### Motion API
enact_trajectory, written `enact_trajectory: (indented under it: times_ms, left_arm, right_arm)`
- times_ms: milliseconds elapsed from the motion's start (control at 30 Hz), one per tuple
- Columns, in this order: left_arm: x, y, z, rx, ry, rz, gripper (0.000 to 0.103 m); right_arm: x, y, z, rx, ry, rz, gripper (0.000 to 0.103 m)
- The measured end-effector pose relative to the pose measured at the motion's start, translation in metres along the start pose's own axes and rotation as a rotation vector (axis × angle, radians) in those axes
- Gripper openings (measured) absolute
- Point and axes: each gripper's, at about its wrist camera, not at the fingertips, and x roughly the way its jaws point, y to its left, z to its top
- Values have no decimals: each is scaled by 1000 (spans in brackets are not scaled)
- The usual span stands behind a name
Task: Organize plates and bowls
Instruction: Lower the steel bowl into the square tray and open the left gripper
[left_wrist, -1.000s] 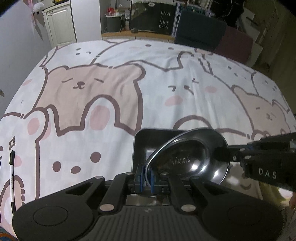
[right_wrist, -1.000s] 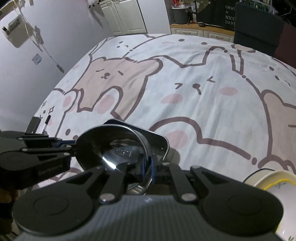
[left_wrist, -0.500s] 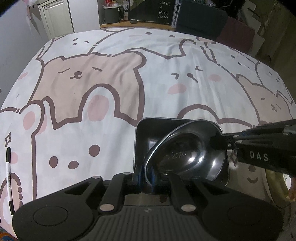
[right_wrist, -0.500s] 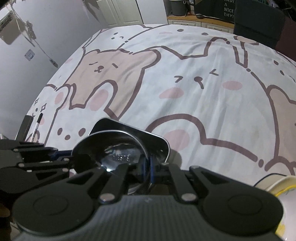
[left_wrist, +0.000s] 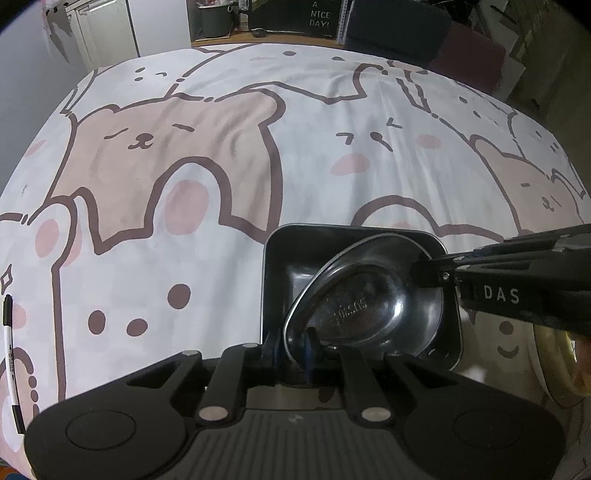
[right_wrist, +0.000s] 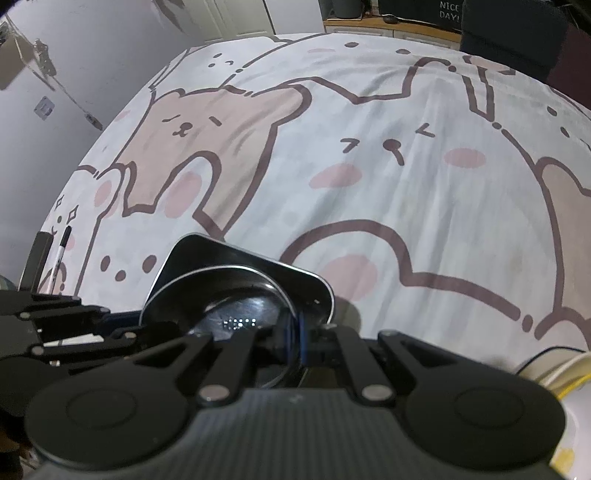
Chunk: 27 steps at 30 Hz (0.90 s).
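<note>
Low in the middle of both views, a shiny steel bowl (left_wrist: 364, 299) sits tilted in a black square dish (left_wrist: 280, 258) on the worktop (left_wrist: 221, 184). Left claw (left_wrist: 291, 350) and right claw (right_wrist: 295, 343) each pinch its rim. If one lets go first, the bowl may tip and clatter.

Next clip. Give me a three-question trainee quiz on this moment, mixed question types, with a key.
1. True or false: the left gripper and the right gripper each clamp the rim of the steel bowl.
2. What shape is the black dish beneath the bowl? A: round. B: square with rounded corners. C: oval.
3. What lies on the tablecloth at the far left edge of the left wrist view?

Key: 1 true; 2 B; 3 a pen.
</note>
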Motion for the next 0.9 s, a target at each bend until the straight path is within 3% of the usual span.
enact_trajectory:
  times_ms: [767,900]
  left_arm:
    - [-1,0,0,-10,2,-14,16]
    - [-5,3,1,-26,-9,-26,23]
  right_arm:
    - [1,-6,5,49,-41,11,12]
    - [-5,-9,5,68,-57,33,25]
